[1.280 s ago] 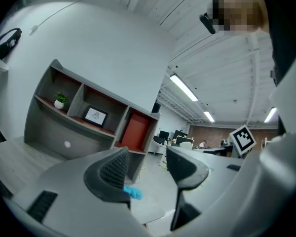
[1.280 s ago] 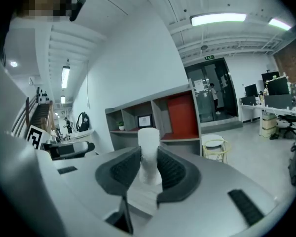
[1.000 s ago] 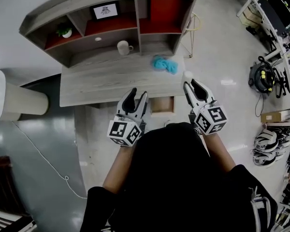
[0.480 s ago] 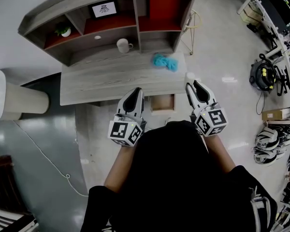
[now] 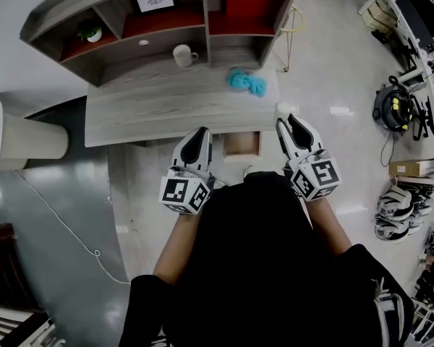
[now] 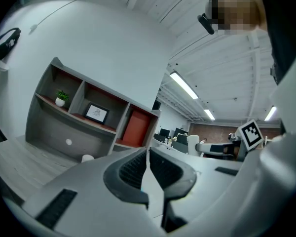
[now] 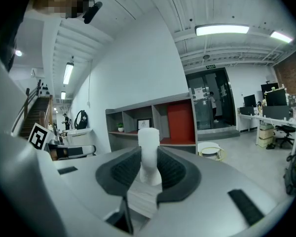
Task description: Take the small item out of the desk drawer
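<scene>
My right gripper is shut on a small white item that stands upright between its pads; in the head view the small white item shows at the jaw tips, off the desk's right front corner. My left gripper is shut with nothing between its jaws, held over the desk's front edge. The desk drawer is pulled out between the two grippers, and its inside looks bare. The grey wooden desk lies ahead.
A shelf unit with red panels stands at the desk's back, holding a small plant and a framed picture. A white mug and a blue cloth lie on the desk. A white cylinder stands at left.
The left gripper's jaws have closed from wide open to shut. The right gripper keeps its hold on the white item. Both grippers stay near the desk front; the camera has shifted slightly.
</scene>
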A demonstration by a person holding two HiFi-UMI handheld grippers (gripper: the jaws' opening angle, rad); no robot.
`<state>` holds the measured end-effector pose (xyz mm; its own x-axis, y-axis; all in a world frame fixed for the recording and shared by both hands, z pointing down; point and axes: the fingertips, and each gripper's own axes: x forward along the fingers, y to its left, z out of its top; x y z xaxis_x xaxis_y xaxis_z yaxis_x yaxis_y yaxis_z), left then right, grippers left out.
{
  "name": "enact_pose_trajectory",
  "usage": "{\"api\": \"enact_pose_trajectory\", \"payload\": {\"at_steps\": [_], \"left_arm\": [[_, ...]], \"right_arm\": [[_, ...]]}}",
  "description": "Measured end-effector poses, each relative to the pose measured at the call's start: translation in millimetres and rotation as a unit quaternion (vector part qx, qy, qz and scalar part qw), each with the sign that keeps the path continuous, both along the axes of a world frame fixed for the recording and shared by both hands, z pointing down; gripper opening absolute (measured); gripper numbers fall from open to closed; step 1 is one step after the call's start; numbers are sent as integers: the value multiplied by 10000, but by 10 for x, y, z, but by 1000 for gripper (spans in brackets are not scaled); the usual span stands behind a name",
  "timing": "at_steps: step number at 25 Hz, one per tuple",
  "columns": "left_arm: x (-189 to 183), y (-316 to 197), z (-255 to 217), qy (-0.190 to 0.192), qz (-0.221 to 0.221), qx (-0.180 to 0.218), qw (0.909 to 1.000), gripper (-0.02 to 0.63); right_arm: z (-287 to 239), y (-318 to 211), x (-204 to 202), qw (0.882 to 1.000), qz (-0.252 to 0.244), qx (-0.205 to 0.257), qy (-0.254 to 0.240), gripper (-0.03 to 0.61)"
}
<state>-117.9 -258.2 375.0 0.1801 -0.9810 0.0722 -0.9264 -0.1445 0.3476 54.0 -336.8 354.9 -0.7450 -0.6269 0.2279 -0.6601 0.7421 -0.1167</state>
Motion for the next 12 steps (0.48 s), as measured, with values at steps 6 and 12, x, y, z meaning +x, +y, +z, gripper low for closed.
{"api": "enact_pose_trajectory", "payload": {"at_steps": [6, 12], "left_arm": [[-22, 5, 63, 34, -46, -59, 10000, 23], [27, -114, 52, -12, 41, -36, 10000, 23]], "right_arm": [[28, 20, -65, 9998, -162, 73, -38, 100], [84, -5, -146, 9993, -362, 64, -39, 100]]}}
